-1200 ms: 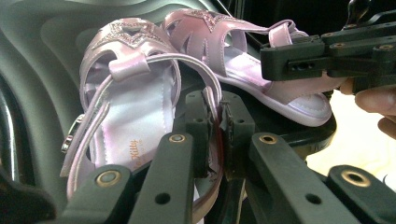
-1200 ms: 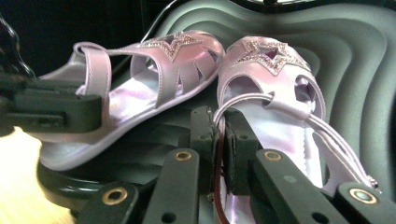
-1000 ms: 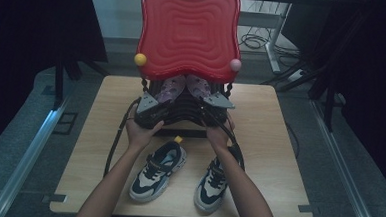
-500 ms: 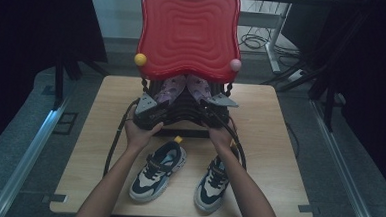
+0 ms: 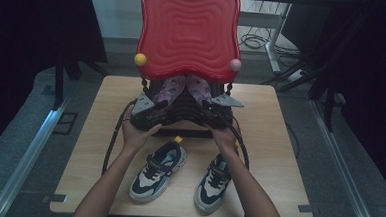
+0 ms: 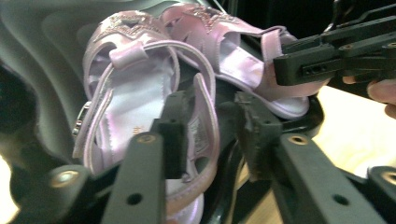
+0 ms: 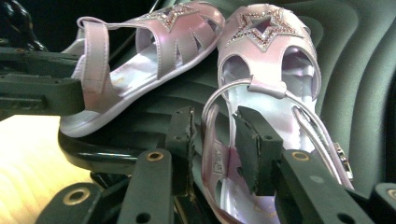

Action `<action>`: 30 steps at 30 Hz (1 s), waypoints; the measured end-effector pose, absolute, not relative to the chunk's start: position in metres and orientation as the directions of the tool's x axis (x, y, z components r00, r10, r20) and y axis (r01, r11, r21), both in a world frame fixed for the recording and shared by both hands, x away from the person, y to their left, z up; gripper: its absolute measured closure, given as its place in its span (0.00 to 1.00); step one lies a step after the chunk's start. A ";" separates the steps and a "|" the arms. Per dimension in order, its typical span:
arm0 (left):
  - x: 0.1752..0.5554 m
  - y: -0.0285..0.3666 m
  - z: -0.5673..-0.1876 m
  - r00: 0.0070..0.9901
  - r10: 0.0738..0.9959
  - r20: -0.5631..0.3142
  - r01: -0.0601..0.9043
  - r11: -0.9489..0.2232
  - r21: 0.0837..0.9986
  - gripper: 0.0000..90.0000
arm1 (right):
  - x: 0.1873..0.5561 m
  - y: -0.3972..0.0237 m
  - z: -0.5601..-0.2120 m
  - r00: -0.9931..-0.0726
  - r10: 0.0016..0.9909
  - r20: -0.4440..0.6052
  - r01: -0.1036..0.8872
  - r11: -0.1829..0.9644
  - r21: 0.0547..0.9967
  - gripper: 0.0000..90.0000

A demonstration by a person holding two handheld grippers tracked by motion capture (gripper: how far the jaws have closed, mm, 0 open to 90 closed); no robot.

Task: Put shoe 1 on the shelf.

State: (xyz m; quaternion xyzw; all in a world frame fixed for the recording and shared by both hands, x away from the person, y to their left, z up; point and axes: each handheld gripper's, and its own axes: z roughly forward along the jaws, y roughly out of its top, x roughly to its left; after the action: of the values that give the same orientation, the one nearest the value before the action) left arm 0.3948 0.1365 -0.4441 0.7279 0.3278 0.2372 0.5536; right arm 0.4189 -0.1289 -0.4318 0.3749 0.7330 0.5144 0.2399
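Note:
Two pink star-trimmed sandals lie toe-up on a black ribbed rack under a red wavy panel. My left gripper is at the left sandal. In the left gripper view the jaws straddle that sandal's heel strap with gaps at the pads; they have just been opening. My right gripper is at the right sandal. Its jaws have also just been opening, and the heel strap of that sandal stands loose between them.
A pair of dark-and-cream sneakers sits on the wooden table in front of the rack, between the forearms. A yellow ball and a pink ball cap the red panel's lower corners. Cables trail around the rack.

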 end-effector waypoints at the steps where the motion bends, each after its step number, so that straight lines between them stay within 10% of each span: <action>1: 0.394 0.137 -0.444 0.676 0.737 -0.018 0.215 -0.173 0.961 0.65 | 0.418 -0.130 -0.431 -0.607 0.794 0.036 0.302 0.189 0.934 0.73; 30: 0.362 0.173 -0.434 0.729 0.674 -0.117 0.251 -0.105 0.962 0.56 | 0.387 -0.153 -0.420 -0.663 0.741 0.107 0.311 0.143 0.940 0.64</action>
State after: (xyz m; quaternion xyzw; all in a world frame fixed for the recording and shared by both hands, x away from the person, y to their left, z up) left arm 0.3622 0.1726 -0.4344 0.7213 0.3207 0.1800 0.5868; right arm 0.3869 -0.1525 -0.4197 0.3601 0.7301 0.5465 0.1965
